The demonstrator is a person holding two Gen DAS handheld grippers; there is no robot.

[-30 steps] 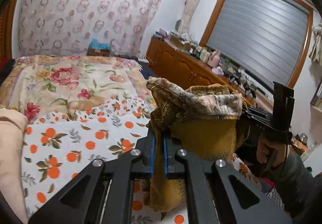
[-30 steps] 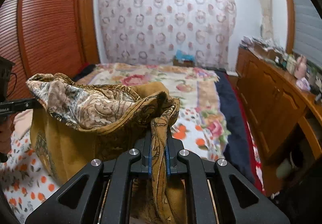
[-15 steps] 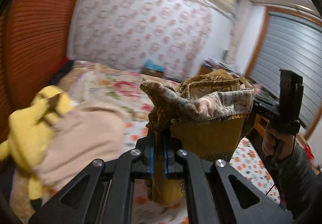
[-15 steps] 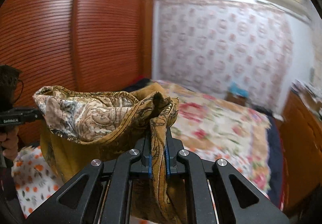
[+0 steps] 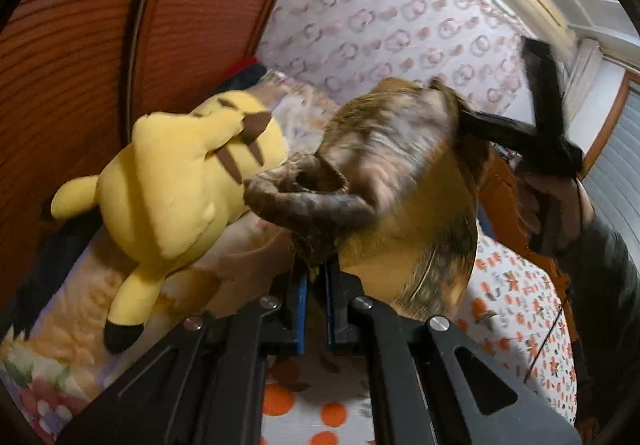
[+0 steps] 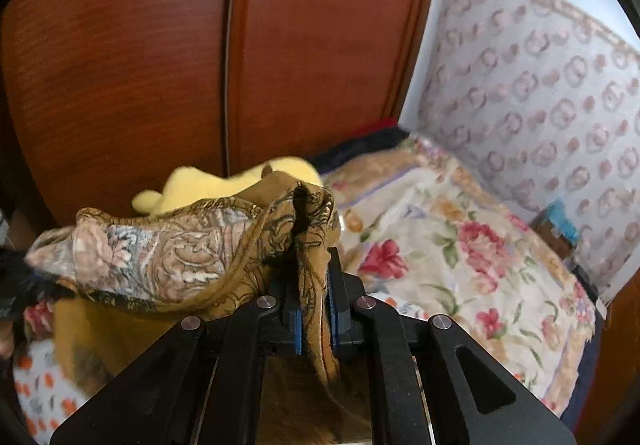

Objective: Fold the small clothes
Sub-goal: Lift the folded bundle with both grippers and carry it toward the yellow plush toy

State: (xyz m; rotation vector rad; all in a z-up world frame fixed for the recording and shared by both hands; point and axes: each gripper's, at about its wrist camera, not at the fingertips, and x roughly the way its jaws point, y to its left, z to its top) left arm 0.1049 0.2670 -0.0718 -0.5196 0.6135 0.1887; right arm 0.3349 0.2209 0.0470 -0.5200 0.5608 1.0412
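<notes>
While clamped on opposite edges, left gripper and right gripper — mustard-brown paisley-printed cloth garment stretched between, aloft over flowered bedspread — yellow plush toy just beyond.

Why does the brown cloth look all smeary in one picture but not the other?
Left wrist view: the brown cloth and the other gripper are streaked with motion blur, yellow plush toy fairly sharp. Right wrist view: cloth pattern crisp, wardrobe and bedspread soft; fisheye bends both.
</notes>
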